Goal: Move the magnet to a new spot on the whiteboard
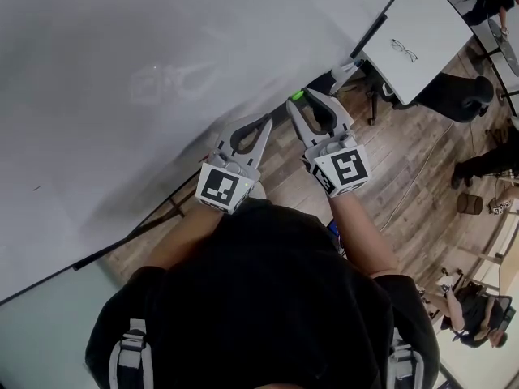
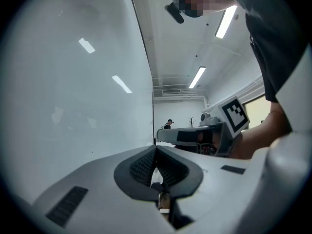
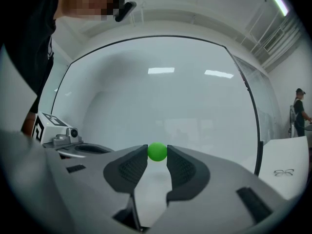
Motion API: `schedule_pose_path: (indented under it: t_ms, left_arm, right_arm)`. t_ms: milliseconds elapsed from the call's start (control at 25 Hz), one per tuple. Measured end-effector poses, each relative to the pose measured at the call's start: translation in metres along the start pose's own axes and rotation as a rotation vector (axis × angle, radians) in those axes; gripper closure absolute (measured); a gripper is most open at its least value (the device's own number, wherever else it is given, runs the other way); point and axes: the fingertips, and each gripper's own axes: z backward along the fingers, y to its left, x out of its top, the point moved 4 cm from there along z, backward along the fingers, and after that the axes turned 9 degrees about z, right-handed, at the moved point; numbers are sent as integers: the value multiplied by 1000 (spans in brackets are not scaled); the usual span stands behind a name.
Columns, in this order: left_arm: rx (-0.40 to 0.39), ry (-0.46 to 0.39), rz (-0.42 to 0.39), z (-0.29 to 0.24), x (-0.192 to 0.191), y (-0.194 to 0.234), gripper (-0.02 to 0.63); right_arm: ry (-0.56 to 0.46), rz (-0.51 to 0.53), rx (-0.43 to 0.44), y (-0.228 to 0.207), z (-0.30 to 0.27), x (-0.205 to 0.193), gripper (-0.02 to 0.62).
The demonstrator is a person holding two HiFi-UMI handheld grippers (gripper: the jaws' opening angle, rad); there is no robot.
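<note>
Magnet (image 3: 157,151), green, was gripped at the tips of the right tongs (image 3: 157,155), facing the whiteboard (image 3: 161,96); left tongs (image 2: 156,151) were clenched empty

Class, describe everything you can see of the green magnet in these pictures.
The green magnet is a small, round, bright-green piece, plastic by its look. It sits pinched between the tips of the right tool, its sides touching both jaws, in front of the whiteboard. Whether it touches the board cannot be told.

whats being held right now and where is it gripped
The right gripper pinches the green magnet by its sides between its fingertips; the left gripper is shut, empty.
</note>
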Motion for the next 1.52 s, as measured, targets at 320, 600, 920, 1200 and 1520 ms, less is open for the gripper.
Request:
schedule_pose_path:
  t_ms: [320, 600, 920, 1200, 1520]
  left_arm:
    - [9, 11, 18, -20, -9, 13, 604]
    - [89, -7, 31, -57, -21, 22, 604]
    - [171, -13, 4, -64, -11, 18, 604]
    - [189, -10, -2, -76, -9, 19, 604]
    - [189, -12, 8, -86, -9, 26, 604]
  right_arm:
    - [13, -7, -2, -25, -20, -9, 476]
    - [-2, -24, 42, -64, -43, -29, 476]
    - [-13, -28, 103, -78, -58, -25, 476]
    - [-17, -28, 106, -88, -65, -27, 474]
    - [-15, -11, 107, -90, -69, -29, 469]
